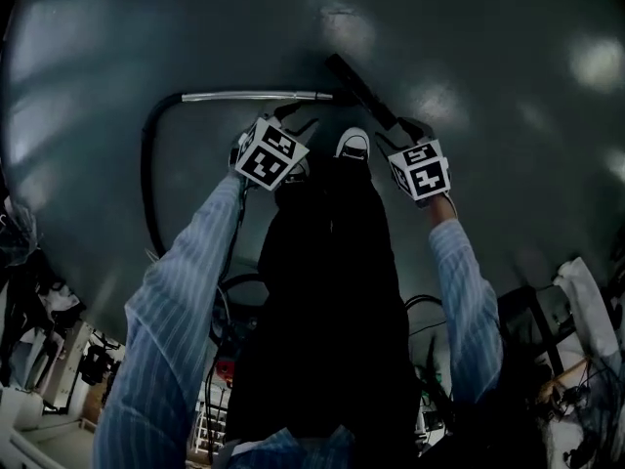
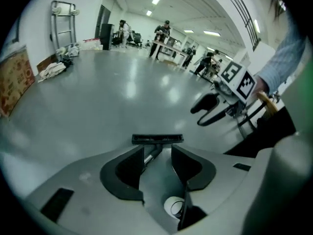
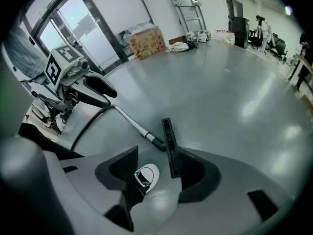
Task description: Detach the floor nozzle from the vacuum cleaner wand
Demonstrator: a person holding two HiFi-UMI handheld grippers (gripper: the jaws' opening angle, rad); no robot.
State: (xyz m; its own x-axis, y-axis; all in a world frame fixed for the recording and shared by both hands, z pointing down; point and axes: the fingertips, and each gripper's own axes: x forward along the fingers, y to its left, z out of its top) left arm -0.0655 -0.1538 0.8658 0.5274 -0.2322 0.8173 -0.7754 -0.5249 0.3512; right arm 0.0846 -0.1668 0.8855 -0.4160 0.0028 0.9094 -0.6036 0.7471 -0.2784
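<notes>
The black floor nozzle lies on the grey floor, joined to the silver wand, which runs left into a black hose. My left gripper hangs just above the wand's nozzle end, jaws open and empty. In the left gripper view the nozzle and the wand end show between the jaws of the left gripper. My right gripper hovers open near the nozzle's right end. In the right gripper view the nozzle runs under one jaw of the right gripper, and the wand slants away to the left.
The person's white shoe stands on the floor just behind the nozzle, between the grippers. Far off are people at tables, a cart, a cardboard box and a trolley. Cables and gear lie behind the person.
</notes>
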